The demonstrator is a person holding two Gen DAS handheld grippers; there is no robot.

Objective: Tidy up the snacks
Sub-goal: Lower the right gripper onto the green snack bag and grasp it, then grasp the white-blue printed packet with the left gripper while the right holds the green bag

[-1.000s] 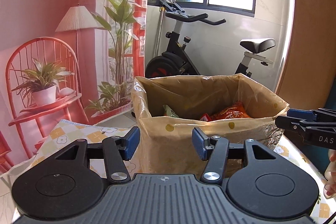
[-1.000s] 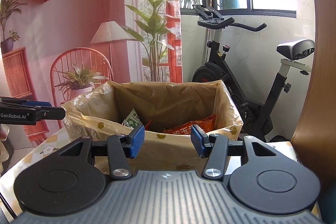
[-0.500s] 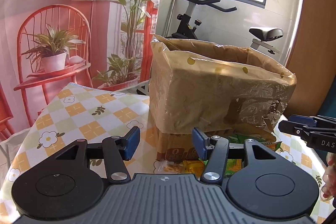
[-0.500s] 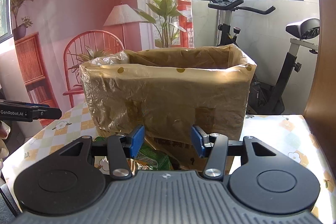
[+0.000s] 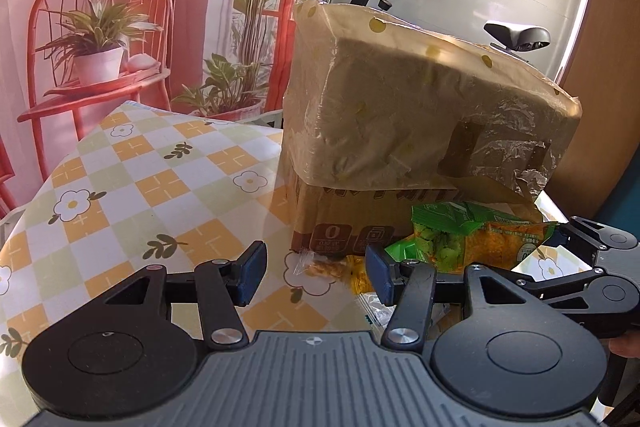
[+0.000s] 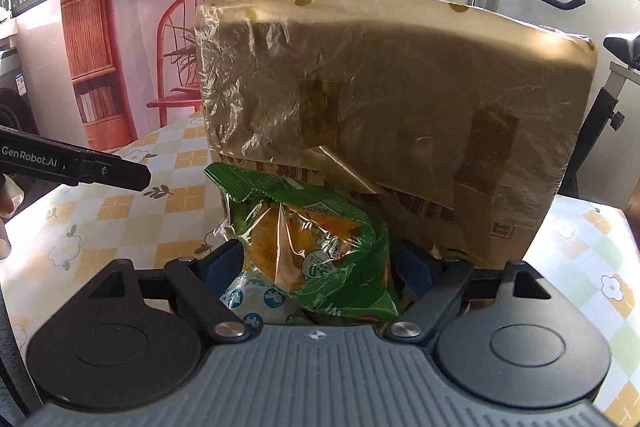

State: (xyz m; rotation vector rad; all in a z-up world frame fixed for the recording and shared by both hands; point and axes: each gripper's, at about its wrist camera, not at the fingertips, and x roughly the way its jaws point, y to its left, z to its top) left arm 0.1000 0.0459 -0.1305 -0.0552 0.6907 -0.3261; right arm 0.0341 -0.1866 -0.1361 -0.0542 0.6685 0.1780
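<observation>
**Two grippers lowered to the snack pile beside the box**

One green and orange snack packet (image 6: 316, 247) lay on top of a small heap of packets on the table, touching the foot of a cardboard box lined with a dotted plastic bag (image 6: 400, 99). The right gripper (image 6: 318, 269) had just spread its jaws wide, and the packet sat between the blue pads, which did not appear to press on it. Beside it, the left gripper (image 5: 316, 273) stood half open and empty above a small clear bag of yellow snacks (image 5: 324, 269). The chequered floral tablecloth (image 5: 152, 187) spread out to the left. The step in hand looked like picking up the green packet. Next, the right jaws would probably need to close on it, then lift it over the box's rim.
</observation>
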